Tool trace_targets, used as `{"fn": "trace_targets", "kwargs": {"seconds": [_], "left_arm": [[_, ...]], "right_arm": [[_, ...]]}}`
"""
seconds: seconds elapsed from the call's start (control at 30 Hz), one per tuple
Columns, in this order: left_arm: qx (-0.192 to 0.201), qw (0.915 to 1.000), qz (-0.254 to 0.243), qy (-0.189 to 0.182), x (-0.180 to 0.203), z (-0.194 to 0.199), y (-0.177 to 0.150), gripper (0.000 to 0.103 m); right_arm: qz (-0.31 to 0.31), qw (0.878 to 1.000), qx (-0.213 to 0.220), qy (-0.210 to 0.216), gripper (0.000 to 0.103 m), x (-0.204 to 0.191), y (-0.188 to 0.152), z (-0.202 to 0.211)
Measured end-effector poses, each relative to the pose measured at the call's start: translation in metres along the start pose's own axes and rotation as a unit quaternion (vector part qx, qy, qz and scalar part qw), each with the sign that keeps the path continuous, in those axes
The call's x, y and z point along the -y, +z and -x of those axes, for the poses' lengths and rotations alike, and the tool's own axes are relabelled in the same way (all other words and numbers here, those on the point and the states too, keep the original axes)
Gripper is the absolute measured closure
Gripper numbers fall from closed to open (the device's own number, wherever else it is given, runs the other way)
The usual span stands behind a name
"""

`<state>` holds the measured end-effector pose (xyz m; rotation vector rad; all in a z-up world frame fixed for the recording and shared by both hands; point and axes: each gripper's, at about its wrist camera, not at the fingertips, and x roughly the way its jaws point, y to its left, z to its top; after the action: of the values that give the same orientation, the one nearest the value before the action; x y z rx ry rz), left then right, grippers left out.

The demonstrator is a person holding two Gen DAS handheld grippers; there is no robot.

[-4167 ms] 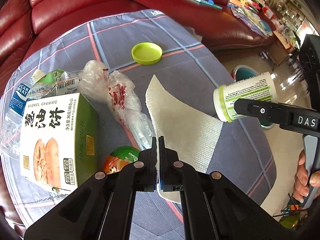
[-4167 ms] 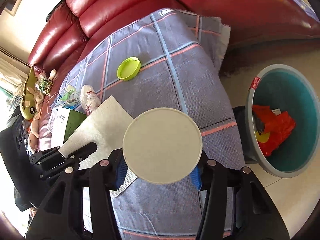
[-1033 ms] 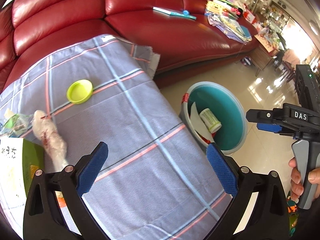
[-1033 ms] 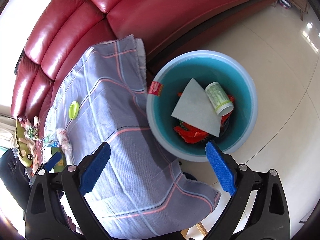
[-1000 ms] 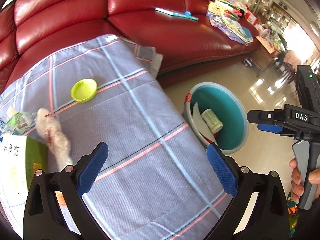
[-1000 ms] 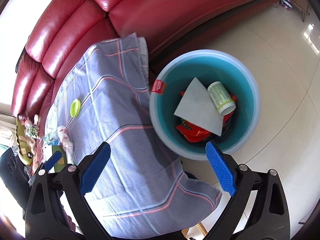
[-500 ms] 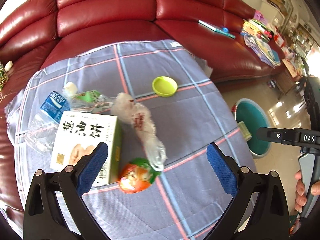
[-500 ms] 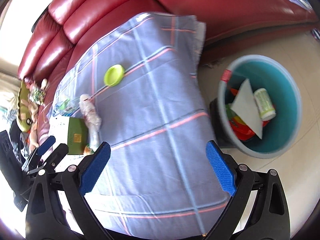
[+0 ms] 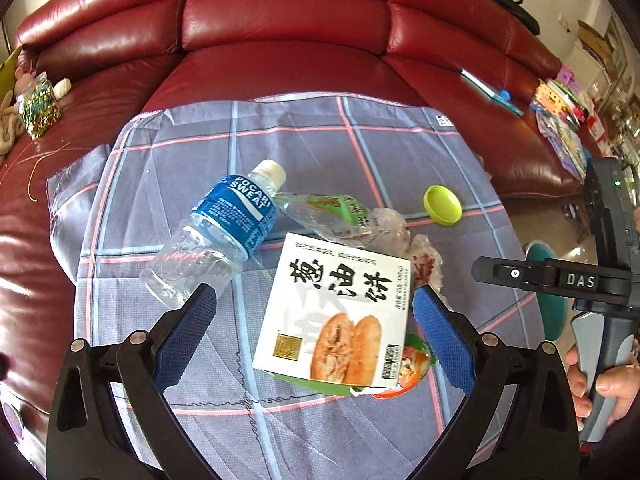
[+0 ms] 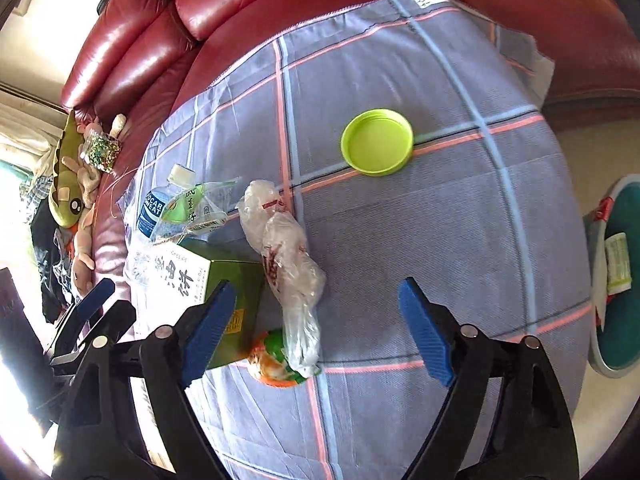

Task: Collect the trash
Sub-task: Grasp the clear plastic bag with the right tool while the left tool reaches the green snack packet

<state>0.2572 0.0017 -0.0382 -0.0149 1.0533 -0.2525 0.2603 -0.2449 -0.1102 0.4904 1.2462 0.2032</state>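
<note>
Trash lies on a checked grey cloth (image 9: 320,148): a white and green food box (image 9: 340,316), a clear Pocari Sweat bottle (image 9: 216,236), a crumpled clear bag (image 10: 288,256), a green-printed wrapper (image 9: 332,208), an orange and green packet (image 10: 276,360) and a lime lid (image 10: 376,147). My left gripper (image 9: 314,340) is open, its jaws either side of the box, above it. My right gripper (image 10: 320,328) is open and empty over the clear bag. The right gripper also shows in the left wrist view (image 9: 536,276).
A teal bin (image 10: 616,276) stands on the floor at the right and holds a white container (image 10: 618,264). A red leather sofa (image 9: 280,32) surrounds the cloth. Soft toys (image 10: 72,184) lie at the far left; books (image 9: 560,120) lie on the sofa at the right.
Both grippers dropped the paper sheet and white container into the bin, then swung back left over the table. The left one now frames the food box; the right one is over the clear bag.
</note>
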Motion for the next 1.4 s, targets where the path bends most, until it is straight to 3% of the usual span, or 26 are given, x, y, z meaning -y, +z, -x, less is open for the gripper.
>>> {"fn": "trace_targets", "kwargs": {"seconds": [0.07,0.3,0.43,0.73,0.97,1.03,1.17,1.27,1.4], "left_arm": [[-0.002,1.0000,0.007,-0.001,-0.008,-0.005,0.005,0.004],[-0.007,0.9999,0.014,-0.007,-0.017,-0.017,0.023,0.004],[-0.007,0.9998,0.017,-0.011,-0.014,-0.025,0.034,0.004],[-0.036,0.9989,0.016,-0.024,0.019,-0.058,0.055,0.005],[-0.064,0.9975,-0.014,0.026,0.052,-0.091,0.060,0.006],[-0.076,0.9962,-0.019,0.037,0.056,-0.101,0.057,0.014],[-0.102,0.9935,-0.021,0.045,0.060,-0.120,0.051,0.056],[-0.098,0.9937,-0.025,0.049,0.064,-0.124,0.050,0.057],[-0.086,0.9940,-0.052,0.042,0.075,-0.116,0.047,0.068]], "right_arm": [[0.000,1.000,-0.012,0.003,0.040,-0.005,0.007,-0.014],[0.006,0.999,-0.028,0.014,0.043,-0.016,0.018,-0.042],[0.020,0.999,-0.046,0.011,0.077,-0.017,0.018,-0.056],[0.021,1.000,-0.022,-0.001,0.079,0.010,0.015,-0.028],[-0.002,1.000,-0.015,0.027,0.079,0.037,0.010,-0.013],[-0.006,0.999,-0.013,0.037,0.079,0.042,0.008,-0.010],[-0.013,0.998,-0.012,0.053,0.079,0.051,0.003,-0.007],[-0.016,0.998,-0.010,0.060,0.079,0.057,-0.001,-0.004],[-0.024,0.997,-0.005,0.070,0.079,0.068,-0.004,0.001]]}}
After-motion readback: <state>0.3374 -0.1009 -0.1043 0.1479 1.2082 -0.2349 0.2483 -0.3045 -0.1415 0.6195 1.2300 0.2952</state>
